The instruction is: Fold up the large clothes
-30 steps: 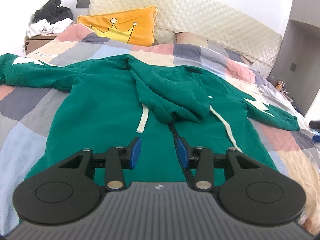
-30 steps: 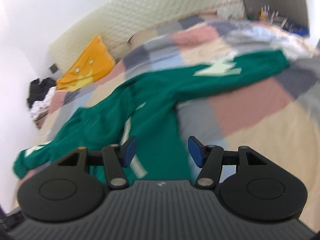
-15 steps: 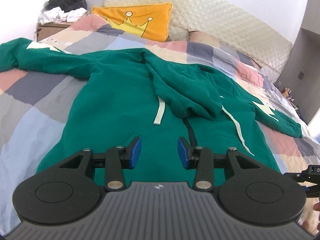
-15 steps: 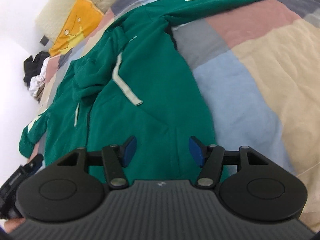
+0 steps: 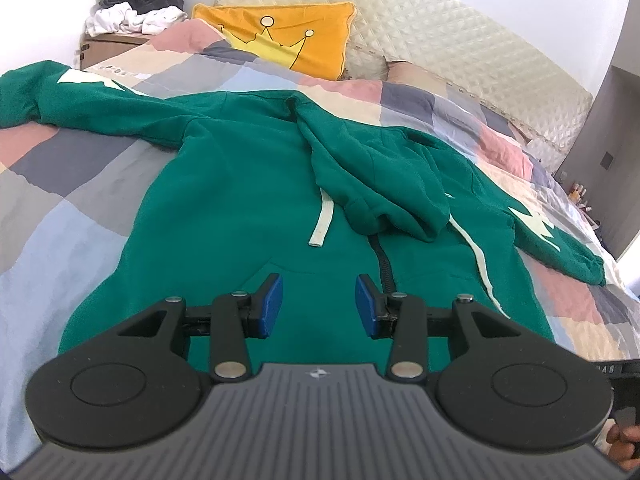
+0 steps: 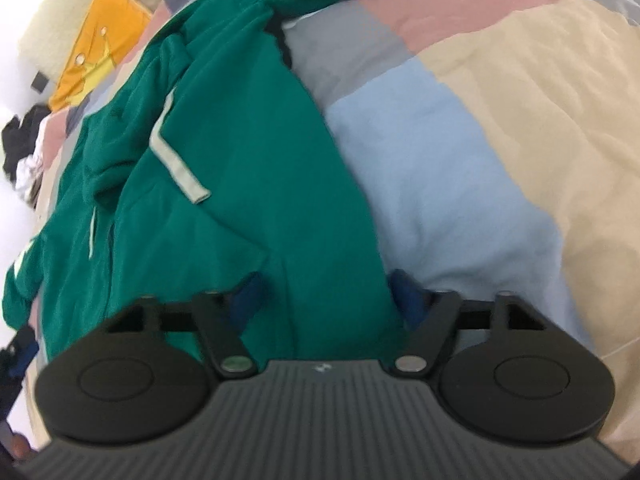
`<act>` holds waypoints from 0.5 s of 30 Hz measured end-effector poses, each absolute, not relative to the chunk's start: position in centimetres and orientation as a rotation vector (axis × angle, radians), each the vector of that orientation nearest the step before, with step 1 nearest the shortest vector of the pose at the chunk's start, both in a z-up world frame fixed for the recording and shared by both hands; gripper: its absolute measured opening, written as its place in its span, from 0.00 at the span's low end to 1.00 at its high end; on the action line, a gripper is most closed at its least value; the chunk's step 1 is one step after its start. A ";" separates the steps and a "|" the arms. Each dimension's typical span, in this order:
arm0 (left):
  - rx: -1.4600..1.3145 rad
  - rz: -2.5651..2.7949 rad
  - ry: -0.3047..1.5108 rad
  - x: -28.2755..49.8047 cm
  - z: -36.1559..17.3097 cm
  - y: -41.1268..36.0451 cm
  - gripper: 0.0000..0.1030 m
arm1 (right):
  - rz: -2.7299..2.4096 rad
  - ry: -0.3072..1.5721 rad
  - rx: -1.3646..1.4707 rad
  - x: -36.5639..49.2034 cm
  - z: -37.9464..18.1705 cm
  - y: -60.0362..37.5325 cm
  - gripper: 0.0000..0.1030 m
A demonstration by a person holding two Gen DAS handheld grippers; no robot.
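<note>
Hoodie (image 5: 240, 184) shows no readable writing, only pale jagged sleeve marks (image 5: 536, 224).

Deep green hoodie (image 5: 240, 184) with off-white drawstrings (image 5: 322, 222), pale star-like patches on the sleeves and a dark zip. Patchwork bedspread (image 6: 460, 128) in blocks of pink, grey, light blue and beige. Orange pillow (image 5: 280, 36) printed with a yellow crown. Cream quilted headboard (image 5: 460, 40). Black left gripper (image 5: 319, 306) and right gripper (image 6: 326, 294), blue pads on both.
</note>
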State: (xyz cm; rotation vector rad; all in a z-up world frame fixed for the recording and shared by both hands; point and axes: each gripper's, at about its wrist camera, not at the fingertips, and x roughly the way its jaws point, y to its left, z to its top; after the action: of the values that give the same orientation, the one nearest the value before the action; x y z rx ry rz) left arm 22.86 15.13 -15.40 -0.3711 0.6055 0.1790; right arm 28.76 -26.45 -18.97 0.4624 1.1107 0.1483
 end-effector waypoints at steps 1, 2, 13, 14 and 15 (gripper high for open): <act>-0.374 0.177 0.603 22.9 -15.4 15.2 0.45 | 0.154 1.110 0.485 28.6 -18.8 -26.7 0.30; -0.376 0.175 0.597 22.8 -15.3 15.2 0.45 | 0.148 1.094 0.505 28.1 -18.3 -27.0 0.16; -0.392 0.165 0.569 22.3 -14.6 15.6 0.45 | 0.210 0.950 0.368 24.5 -9.2 -26.4 0.08; -0.392 0.167 0.571 22.3 -14.7 15.7 0.45 | 0.208 0.958 0.360 24.3 -9.2 -26.5 0.08; -0.393 0.168 0.573 22.3 -14.7 15.7 0.45 | 0.208 0.974 0.332 24.3 -9.5 -26.3 0.08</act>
State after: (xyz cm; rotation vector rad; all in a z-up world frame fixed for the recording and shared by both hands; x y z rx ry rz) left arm 22.27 15.66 -14.68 -0.3928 0.5728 0.1679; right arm 24.31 -26.30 -9.54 0.3316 0.9743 0.2078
